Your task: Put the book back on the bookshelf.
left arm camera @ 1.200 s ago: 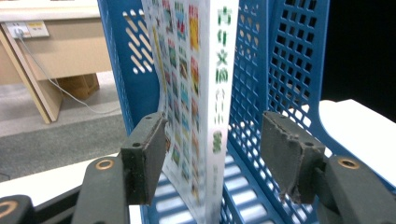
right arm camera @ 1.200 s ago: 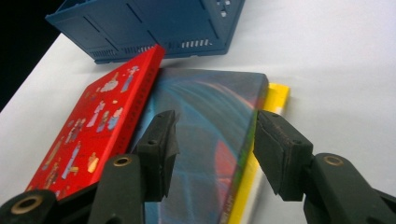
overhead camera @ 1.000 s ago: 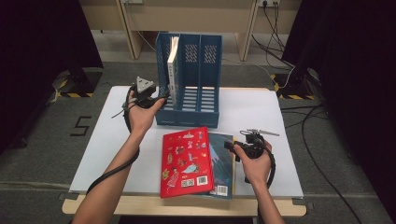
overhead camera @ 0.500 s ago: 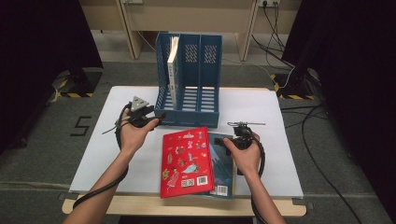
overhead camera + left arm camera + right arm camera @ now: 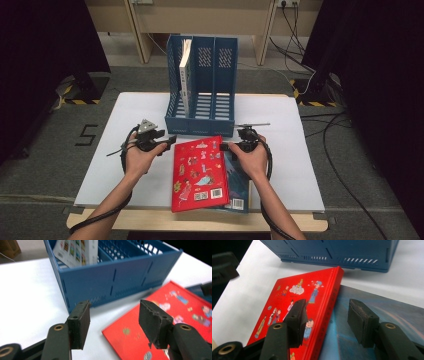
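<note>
two grippers, jaws apart, empty | white table [image 5: 125, 112] | grey floor [image 5: 60, 130], possibly carpet | dark curtains [image 5: 45, 40]

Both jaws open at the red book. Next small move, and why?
Probably ease the right hand-held gripper forward so its open jaws straddle the red book's spine edge, then close. That edge lies between the jaws, raised above the blue book beneath. The left hand-held gripper, also open, faces the opposite corner and could steady it.
</note>
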The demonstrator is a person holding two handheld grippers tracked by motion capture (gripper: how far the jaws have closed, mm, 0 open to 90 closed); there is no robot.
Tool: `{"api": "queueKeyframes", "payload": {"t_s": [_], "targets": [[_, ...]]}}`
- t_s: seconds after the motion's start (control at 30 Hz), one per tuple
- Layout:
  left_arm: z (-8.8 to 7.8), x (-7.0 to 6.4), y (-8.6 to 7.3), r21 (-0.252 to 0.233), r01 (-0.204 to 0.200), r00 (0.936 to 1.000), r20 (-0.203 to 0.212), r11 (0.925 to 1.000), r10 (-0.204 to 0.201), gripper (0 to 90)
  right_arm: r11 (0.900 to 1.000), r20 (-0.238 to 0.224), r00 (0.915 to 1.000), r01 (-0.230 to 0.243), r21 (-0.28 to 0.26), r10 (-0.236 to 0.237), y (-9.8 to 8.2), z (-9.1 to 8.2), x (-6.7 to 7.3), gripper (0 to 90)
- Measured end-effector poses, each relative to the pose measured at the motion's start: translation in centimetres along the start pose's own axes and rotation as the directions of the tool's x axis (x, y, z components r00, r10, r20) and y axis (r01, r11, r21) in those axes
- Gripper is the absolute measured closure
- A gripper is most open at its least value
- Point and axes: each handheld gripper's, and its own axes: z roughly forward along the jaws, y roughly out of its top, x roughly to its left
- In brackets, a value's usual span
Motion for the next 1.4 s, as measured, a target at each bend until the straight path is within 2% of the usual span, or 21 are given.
{"api": "queueKeyframes", "payload": {"t_s": [0.1, 0.23, 0.33, 0.43, 0.5, 0.6, 0.73, 0.87, 1.4], "targets": [[-0.2, -0.1, -0.9, 0.007, -0.006, 1.0, 0.005, 1.0, 0.006, 42.7, 1.0, 0.005, 1.0, -0.004, 0.012, 0.004, 0.1, 0.3, 0.1, 49.8], [-0.5, -0.1, -1.7, 0.009, 0.016, 0.9997, 0.016, 0.9998, -0.016, 43.7, 1.0, 0.002, 1.0, -0.004, 0.024, 0.004, 0.3, 0.6, 0.1, 49.6], [-0.6, -0.4, -3.2, 0.043, 0.011, 0.9996, 0.026, 0.999, -0.012, 44.6, 1.0, 0.004, 1.0, 0.004, 0.031, -0.004, 0.6, 1.0, 0.2, 49.3], [-0.6, -0.6, -3.7, 0.054, 0.014, 0.9994, 0.031, 0.9984, -0.016, 44.9, 0.999, 0.003, 1.0, -0.008, 0.037, 0.008, 0.9, 1.2, 0.2, 49.2], [-0.6, -0.7, -4.5, 0.054, 0.035, 0.9988, 0.033, 0.9979, -0.037, 45.0, 0.999, 0.0, 1.0, -0.005, 0.038, 0.005, 1.0, 1.4, 0.1, 49.1], [-0.7, -1.0, -5.1, 0.058, 0.044, 0.9982, 0.038, 0.9973, -0.046, 45.5, 0.999, 0.002, 0.9999, -0.015, 0.044, 0.015, 1.1, 1.7, 0.2, 48.9], [-0.7, -1.4, -5.7, 0.068, 0.037, 0.9982, 0.045, 0.997, -0.04, 45.8, 0.999, -0.001, 1.0, -0.005, 0.048, 0.005, 1.2, 2.2, 0.2, 48.7], [-0.6, -1.6, -6.1, 0.082, 0.034, 0.9981, 0.049, 0.996, -0.038, 45.9, 0.999, -0.003, 0.9999, -0.015, 0.051, 0.015, 1.4, 2.4, 0.1, 48.7], [0.0, -2.0, -6.4, 0.105, 0.033, 0.9971, 0.065, 0.994, -0.04, 46.1, 0.998, -0.009, 0.9993, -0.035, 0.046, 0.036, 2.9, 3.6, 0.1, 47.7]]}}
